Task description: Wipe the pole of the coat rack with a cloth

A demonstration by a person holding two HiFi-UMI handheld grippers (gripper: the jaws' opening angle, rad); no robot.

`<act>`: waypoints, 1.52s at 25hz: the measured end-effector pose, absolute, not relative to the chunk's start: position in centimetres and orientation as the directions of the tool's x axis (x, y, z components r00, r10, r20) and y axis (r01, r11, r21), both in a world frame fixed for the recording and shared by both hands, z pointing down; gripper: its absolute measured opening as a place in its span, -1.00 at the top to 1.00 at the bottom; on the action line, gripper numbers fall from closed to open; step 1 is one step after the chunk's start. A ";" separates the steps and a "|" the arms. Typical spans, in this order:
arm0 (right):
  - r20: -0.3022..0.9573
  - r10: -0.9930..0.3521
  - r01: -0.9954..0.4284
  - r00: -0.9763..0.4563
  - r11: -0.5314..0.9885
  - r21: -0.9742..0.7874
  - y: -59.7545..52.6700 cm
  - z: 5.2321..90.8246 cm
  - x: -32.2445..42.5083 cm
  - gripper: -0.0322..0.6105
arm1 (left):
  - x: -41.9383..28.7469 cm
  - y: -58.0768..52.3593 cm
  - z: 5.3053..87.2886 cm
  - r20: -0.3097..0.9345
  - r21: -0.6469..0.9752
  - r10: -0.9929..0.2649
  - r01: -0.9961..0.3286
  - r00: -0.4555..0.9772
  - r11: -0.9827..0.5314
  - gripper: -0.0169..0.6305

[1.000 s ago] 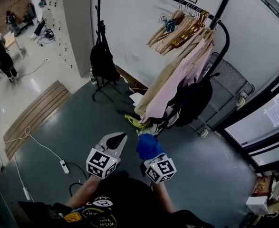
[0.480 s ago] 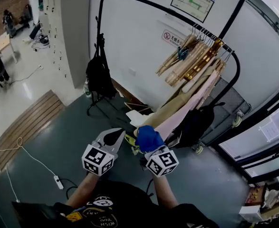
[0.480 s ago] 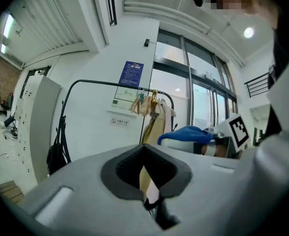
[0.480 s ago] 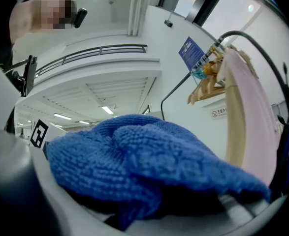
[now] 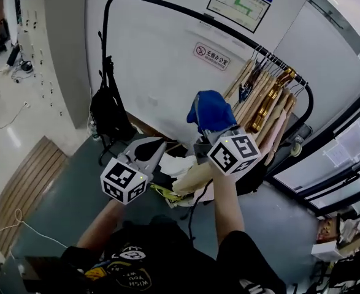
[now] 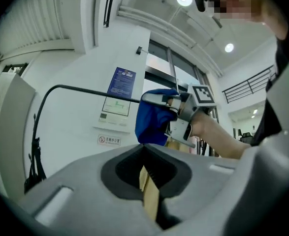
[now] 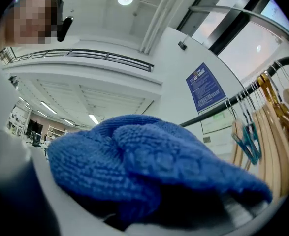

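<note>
The coat rack's black pole (image 5: pixel 167 8) arches from the left upright across the white wall to the right; it also shows in the left gripper view (image 6: pixel 85 89) and the right gripper view (image 7: pixel 208 111). My right gripper (image 5: pixel 213 124) is raised in front of the wall, shut on a bunched blue cloth (image 5: pixel 211 110). The cloth hangs a little below the top bar, not touching it. That cloth (image 7: pixel 149 166) fills the right gripper view and is seen from the left (image 6: pixel 151 122). My left gripper (image 5: pixel 155 144) is lower, shut and holding nothing.
Wooden hangers (image 5: pixel 262 97) crowd the right end of the bar, with beige and pink garments (image 5: pixel 192 176) drooping below. A black bag (image 5: pixel 109 112) hangs on the left upright. A grey locker cabinet (image 5: pixel 51 48) stands left, and a wooden platform (image 5: pixel 26 182) lies on the floor.
My right gripper has lifted the blue cloth from waist height up toward the top bar. The head view has tilted up. The left gripper stays low.
</note>
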State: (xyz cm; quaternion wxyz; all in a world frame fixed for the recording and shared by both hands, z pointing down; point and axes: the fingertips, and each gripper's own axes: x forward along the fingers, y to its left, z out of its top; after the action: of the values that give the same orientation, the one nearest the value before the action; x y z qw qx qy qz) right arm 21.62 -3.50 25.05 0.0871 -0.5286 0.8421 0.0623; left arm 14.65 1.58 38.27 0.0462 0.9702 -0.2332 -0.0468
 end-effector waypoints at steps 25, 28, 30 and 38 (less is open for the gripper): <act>-0.309 -0.875 -0.923 -0.373 0.385 0.023 -31.2 14.6 27.7 0.87 | 23.1 -13.8 35.6 -0.094 0.034 -0.246 -0.244 0.965 -0.969 0.95; -0.279 -0.867 -0.906 -0.414 0.423 0.027 -34.2 14.9 24.6 0.87 | 22.1 -15.9 34.7 -0.117 0.042 -0.271 -0.268 0.955 -0.963 0.95; -0.263 -0.862 -0.896 -0.433 0.444 0.017 -36.2 15.3 22.6 0.87 | 20.6 -17.1 34.3 -0.122 0.039 -0.294 -0.292 0.948 -0.956 0.95; -0.205 -0.871 -0.883 -0.447 0.466 -0.055 -45.4 15.7 13.6 0.87 | 11.5 -22.8 32.8 -0.145 0.050 -0.419 -0.416 0.896 -0.908 0.95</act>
State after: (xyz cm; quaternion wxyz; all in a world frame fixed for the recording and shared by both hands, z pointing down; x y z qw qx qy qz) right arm 13.57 -45.37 15.66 0.1027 -0.5157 0.8501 0.0299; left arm 11.50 -22.81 32.84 0.0090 0.9737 -0.2145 -0.0764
